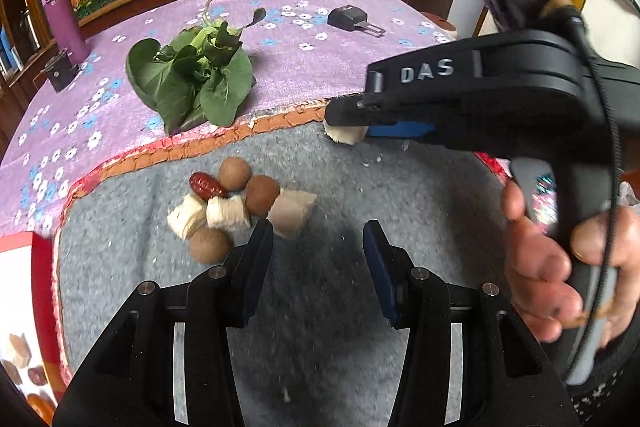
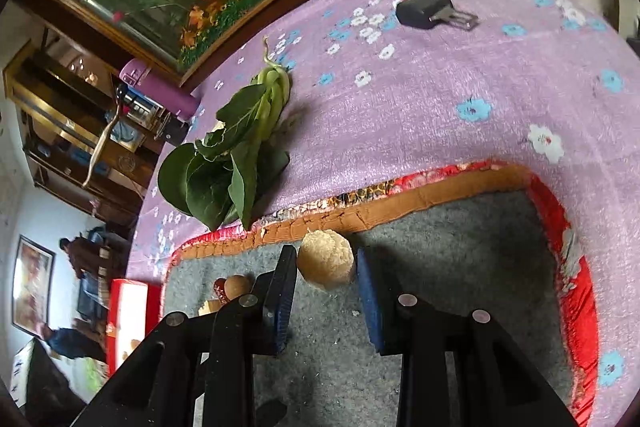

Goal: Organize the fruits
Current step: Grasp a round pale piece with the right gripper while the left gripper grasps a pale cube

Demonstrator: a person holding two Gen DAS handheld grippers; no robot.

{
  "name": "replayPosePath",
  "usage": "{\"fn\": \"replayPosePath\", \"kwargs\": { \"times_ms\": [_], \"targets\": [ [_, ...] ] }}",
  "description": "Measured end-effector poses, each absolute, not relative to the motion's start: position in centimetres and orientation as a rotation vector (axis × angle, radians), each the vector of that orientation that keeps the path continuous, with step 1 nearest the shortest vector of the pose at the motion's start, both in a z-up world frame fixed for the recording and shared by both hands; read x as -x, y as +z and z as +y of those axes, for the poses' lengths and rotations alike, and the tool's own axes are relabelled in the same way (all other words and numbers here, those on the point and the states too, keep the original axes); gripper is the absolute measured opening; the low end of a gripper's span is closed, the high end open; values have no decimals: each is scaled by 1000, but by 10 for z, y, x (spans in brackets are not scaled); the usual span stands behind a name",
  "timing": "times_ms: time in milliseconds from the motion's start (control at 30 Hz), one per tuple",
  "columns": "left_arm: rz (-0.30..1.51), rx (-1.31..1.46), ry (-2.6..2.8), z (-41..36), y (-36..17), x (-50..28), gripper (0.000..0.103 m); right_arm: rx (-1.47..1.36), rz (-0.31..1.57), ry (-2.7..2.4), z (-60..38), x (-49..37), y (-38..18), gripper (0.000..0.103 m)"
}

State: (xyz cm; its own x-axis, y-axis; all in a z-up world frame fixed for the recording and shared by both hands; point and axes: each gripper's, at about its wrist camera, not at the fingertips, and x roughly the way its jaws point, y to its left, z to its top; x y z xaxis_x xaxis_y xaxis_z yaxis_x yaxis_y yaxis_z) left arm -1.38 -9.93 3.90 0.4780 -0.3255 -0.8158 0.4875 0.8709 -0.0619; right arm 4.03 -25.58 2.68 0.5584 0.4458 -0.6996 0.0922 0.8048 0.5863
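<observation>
On the grey mat (image 1: pixel 400 195) lies a small pile: a red date (image 1: pixel 207 185), three brown round fruits (image 1: pixel 262 194) and several pale cut chunks (image 1: pixel 226 213). My left gripper (image 1: pixel 319 231) hovers just right of the pile, open, with nothing between its fingers. Farther back, near the mat's orange border, my right gripper (image 1: pixel 344 115) reaches in from the right over a separate pale chunk (image 1: pixel 347 135). In the right wrist view that chunk (image 2: pixel 326 261) sits between the right gripper's (image 2: pixel 326 255) two pads, touching both and still resting on the mat (image 2: pixel 460 247).
Leafy greens (image 1: pixel 196 75) lie on the purple flowered cloth beyond the mat. A purple bottle (image 1: pixel 64 15) and a small black holder (image 1: pixel 60 69) stand far left; a black key-like object (image 1: pixel 350 17) lies at the back. A red box (image 1: pixel 24 267) sits left. A hand (image 1: pixel 540 267) holds the right gripper.
</observation>
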Motion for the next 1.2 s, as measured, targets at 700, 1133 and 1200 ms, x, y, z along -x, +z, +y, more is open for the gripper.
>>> {"fn": "replayPosePath", "kwargs": {
  "times_ms": [700,1133,1200],
  "targets": [
    [954,-298,-526,-109,20,-4,46,-656,995,229,-256,-43,19,30],
    [889,-272,-467,-109,25,-1,21,-652,994,232,-256,-43,21,30],
    [887,-246,-474,-107,27,2,20,-654,991,242,-256,-43,22,30]
  ]
}}
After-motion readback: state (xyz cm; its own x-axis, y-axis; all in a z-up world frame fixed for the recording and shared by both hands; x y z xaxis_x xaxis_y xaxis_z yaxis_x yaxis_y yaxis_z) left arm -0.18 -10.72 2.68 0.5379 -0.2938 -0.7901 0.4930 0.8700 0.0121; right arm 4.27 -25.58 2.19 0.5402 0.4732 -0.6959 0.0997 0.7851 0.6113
